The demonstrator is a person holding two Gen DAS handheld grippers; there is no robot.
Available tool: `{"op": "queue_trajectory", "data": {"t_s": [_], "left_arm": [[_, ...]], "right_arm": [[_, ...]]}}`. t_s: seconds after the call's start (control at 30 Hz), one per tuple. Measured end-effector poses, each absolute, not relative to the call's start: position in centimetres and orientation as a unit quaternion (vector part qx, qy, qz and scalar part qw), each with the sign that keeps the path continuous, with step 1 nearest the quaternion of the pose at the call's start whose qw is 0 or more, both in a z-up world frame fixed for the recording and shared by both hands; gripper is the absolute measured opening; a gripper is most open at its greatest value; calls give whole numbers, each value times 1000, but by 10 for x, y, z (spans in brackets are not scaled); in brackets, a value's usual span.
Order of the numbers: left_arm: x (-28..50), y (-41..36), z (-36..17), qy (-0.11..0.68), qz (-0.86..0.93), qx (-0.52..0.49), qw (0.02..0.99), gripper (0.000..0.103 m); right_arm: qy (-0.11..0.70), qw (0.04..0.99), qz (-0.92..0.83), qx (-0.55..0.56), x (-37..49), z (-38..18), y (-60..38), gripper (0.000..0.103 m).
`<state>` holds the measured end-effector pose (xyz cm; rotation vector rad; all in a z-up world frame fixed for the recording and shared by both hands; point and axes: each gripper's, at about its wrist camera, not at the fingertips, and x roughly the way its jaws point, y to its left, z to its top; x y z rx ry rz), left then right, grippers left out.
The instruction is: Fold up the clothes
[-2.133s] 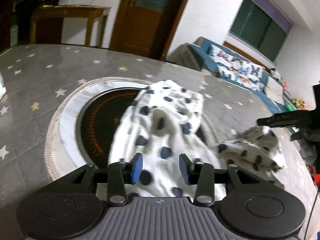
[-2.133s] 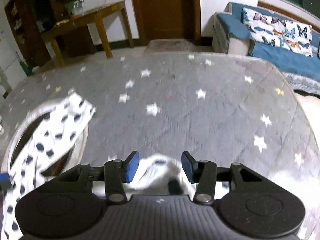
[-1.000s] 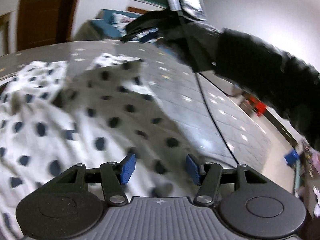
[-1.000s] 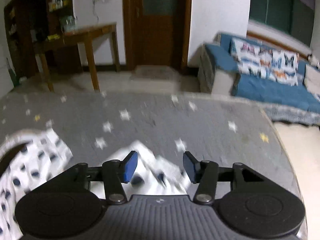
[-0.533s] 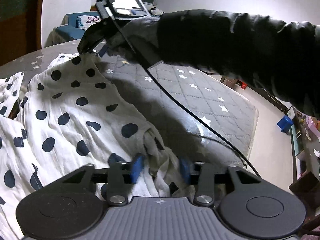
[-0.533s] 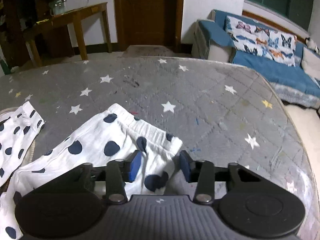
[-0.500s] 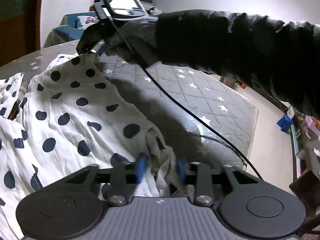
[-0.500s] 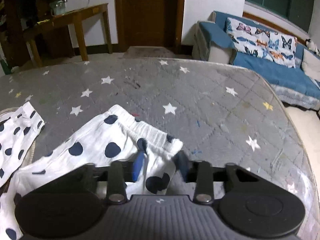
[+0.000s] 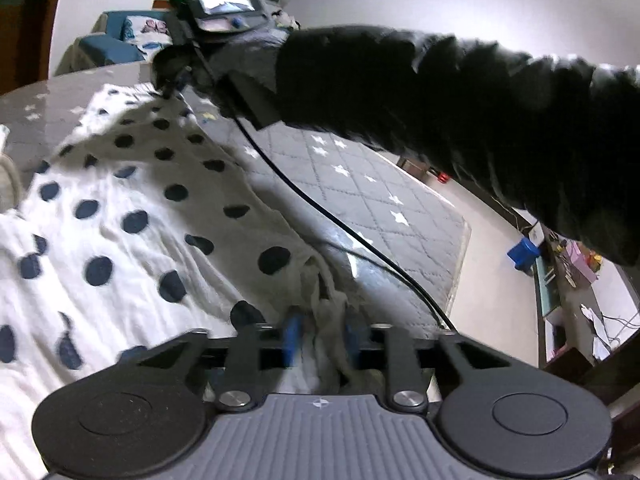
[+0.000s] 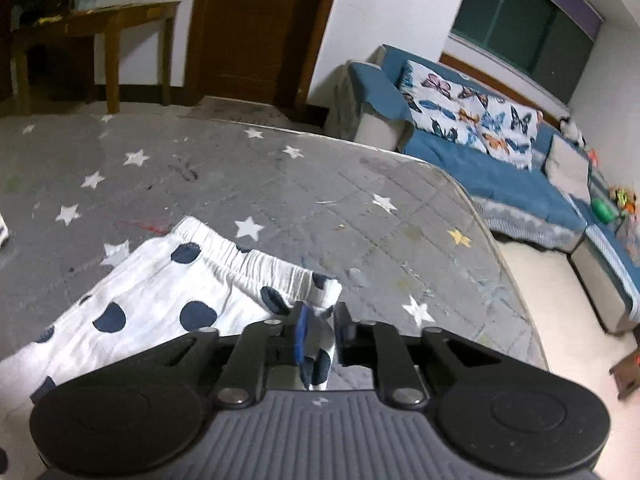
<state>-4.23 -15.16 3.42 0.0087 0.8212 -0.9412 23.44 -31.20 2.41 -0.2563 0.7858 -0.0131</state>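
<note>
A white garment with dark blue dots (image 9: 132, 216) lies spread on the grey star-patterned table cover (image 9: 360, 184). My left gripper (image 9: 320, 334) is shut on a bunched near edge of it. My right gripper (image 10: 320, 332) is shut on a corner by the elastic waistband (image 10: 256, 256), where the garment (image 10: 152, 304) lifts off the cover. In the left wrist view the right gripper (image 9: 168, 80) shows at the garment's far corner, held by a black-sleeved arm (image 9: 460, 120).
A black cable (image 9: 328, 220) hangs from the right gripper across the cover. The table's right edge (image 10: 516, 280) drops to the floor. A blue sofa (image 10: 500, 168), a wooden door (image 10: 260, 20) and a side table (image 10: 100, 20) stand beyond.
Both grippers have closed on the garment's edge and lifted it slightly. The right arm has moved closer across the left wrist view.
</note>
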Motion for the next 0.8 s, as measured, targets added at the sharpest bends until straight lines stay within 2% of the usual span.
{"op": "queue_trajectory", "data": {"t_s": [0.03,0.13,0.37,0.63,0.8], "left_arm": [[-42,-144,39,377,-435,5,818,47],[-37,-123,52,362,-413,-2,836,48],[-18,-64,74,331,-298,-34,895,49],[-6,3,57,343,-91,-46,934,49],[0,30,47,352,-47,-54,933,49]], "right_arm": [[378,917,-4,-127,231,28,-312,19],[368,920,7,-138,222,42,-309,23],[381,913,112,-95,205,70,-276,23],[416,875,243,-54,218,54,-186,23],[437,860,256,-57,242,42,-148,23]]}}
